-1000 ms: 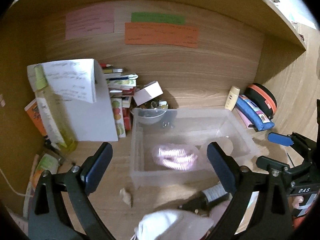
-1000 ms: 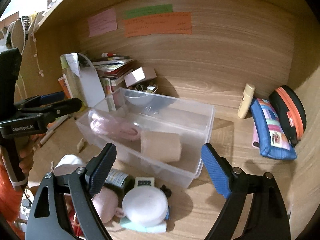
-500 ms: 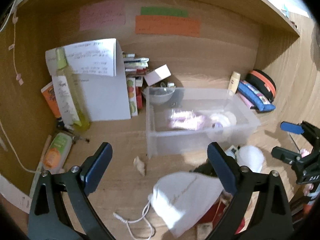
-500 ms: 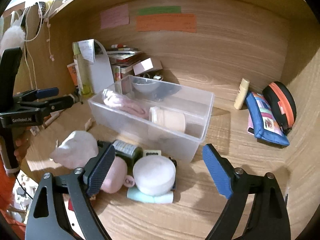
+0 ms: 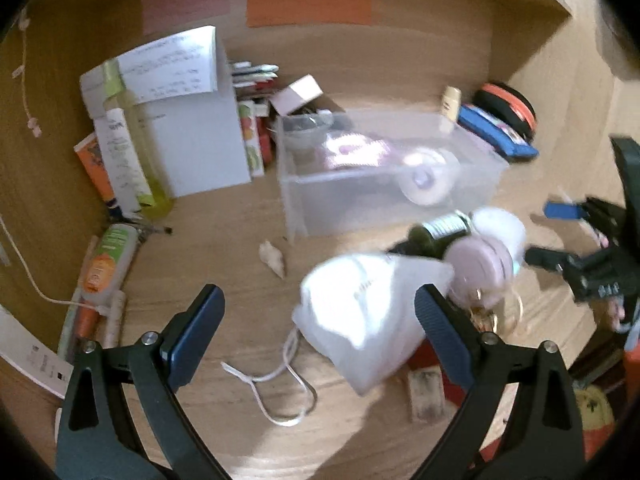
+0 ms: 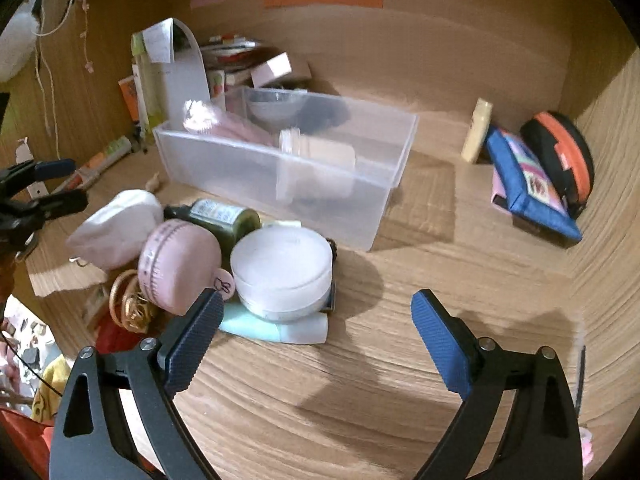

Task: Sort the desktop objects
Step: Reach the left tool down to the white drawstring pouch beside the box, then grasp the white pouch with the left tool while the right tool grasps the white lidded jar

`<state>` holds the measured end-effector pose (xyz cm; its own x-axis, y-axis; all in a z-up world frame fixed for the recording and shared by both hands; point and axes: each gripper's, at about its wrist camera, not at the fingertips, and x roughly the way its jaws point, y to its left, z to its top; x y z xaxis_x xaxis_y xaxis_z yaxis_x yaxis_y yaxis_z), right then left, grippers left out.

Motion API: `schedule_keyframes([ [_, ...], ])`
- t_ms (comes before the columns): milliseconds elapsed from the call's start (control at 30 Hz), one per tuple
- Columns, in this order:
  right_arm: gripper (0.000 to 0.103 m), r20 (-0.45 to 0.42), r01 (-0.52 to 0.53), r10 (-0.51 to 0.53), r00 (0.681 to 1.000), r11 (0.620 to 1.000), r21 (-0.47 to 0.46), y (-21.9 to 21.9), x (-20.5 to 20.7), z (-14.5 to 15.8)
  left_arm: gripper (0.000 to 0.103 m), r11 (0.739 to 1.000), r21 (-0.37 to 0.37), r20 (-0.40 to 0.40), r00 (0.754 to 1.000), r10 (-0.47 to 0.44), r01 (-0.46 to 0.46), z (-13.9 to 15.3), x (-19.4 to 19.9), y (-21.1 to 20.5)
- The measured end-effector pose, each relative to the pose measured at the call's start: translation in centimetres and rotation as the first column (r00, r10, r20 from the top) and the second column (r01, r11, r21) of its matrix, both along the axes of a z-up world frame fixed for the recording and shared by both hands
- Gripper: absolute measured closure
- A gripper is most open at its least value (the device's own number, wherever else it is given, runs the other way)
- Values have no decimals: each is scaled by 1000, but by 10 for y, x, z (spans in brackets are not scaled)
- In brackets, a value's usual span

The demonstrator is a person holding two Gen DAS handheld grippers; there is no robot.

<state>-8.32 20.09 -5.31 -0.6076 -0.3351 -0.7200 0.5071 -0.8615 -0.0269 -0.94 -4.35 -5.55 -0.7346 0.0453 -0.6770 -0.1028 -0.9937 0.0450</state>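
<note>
A clear plastic bin [image 6: 248, 168] stands mid-desk, holding a beige jar [image 6: 320, 164] and pink items. In front of it lies a pile: a white round jar [image 6: 282, 272], a pink round case [image 6: 176, 264], a green bottle [image 6: 224, 216] and a white face mask [image 5: 360, 312]. My left gripper [image 5: 318, 304] is open above the desk, the mask lying beyond and between its fingers, untouched. My right gripper [image 6: 318, 306] has its jaws opening, nothing between them; the white jar sits just past its left finger.
A blue pouch [image 6: 528, 184], a black-and-orange case [image 6: 560, 156] and a cream tube [image 6: 478, 130] lie at the right wall. Papers and books [image 5: 192, 120], a yellow bottle [image 5: 132, 152] and an orange-green tube [image 5: 108, 264] crowd the left. A small shell-like piece [image 5: 274, 258] lies near the bin.
Both grippers have drawn back and down from the bin, so the pile in front of it now fills the near view. The right jaws have spread a little wider.
</note>
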Motion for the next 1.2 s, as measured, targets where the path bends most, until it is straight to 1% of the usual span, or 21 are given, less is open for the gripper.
schedule_keyframes([
  [67,9,14,-1,0,1000,1000,6,-2,-6,-4,6,1000,-21,16,1000,-22,22,-7,0,7],
  [167,9,30,-11,11,999,1000,4,-6,-13,-8,6,999,-27,56,997,-43,44,-19,-5,13],
  [333,9,54,-34,34,998,999,4,-13,-21,-15,6,998,18,125,991,-56,54,-34,-21,16],
  [467,9,76,-53,52,996,999,3,-19,-27,-20,6,998,34,144,988,-63,59,-39,-31,20],
  [600,9,112,-68,70,991,997,-24,-22,-35,-25,6,997,34,172,982,-76,71,-44,-41,24],
  [767,11,113,-71,74,991,997,-34,-24,-38,-28,6,996,63,182,980,-78,68,-45,-50,25],
  [867,18,115,-70,73,991,997,-36,-25,-40,-30,6,994,90,189,979,-83,67,-46,-54,23],
  [900,22,120,-73,78,990,996,-42,-25,-41,-30,6,993,104,193,978,-83,64,-46,-55,21],
  [967,27,127,-81,87,988,995,-52,-26,-41,-31,6,988,143,204,975,-83,54,-48,-57,16],
  [1000,32,127,-87,94,987,995,-55,-26,-41,-31,8,986,161,209,974,-84,51,-49,-57,14],
  [1033,37,128,-85,91,988,995,-55,-27,-40,-30,14,981,190,214,973,-90,49,-49,-57,11],
  [1067,40,125,-86,93,988,995,-55,-27,-40,-30,19,979,200,215,972,-94,51,-48,-56,10],
  [1200,40,120,-81,87,989,995,-50,-27,-40,-29,22,980,190,198,975,-97,59,-47,-52,10],
])
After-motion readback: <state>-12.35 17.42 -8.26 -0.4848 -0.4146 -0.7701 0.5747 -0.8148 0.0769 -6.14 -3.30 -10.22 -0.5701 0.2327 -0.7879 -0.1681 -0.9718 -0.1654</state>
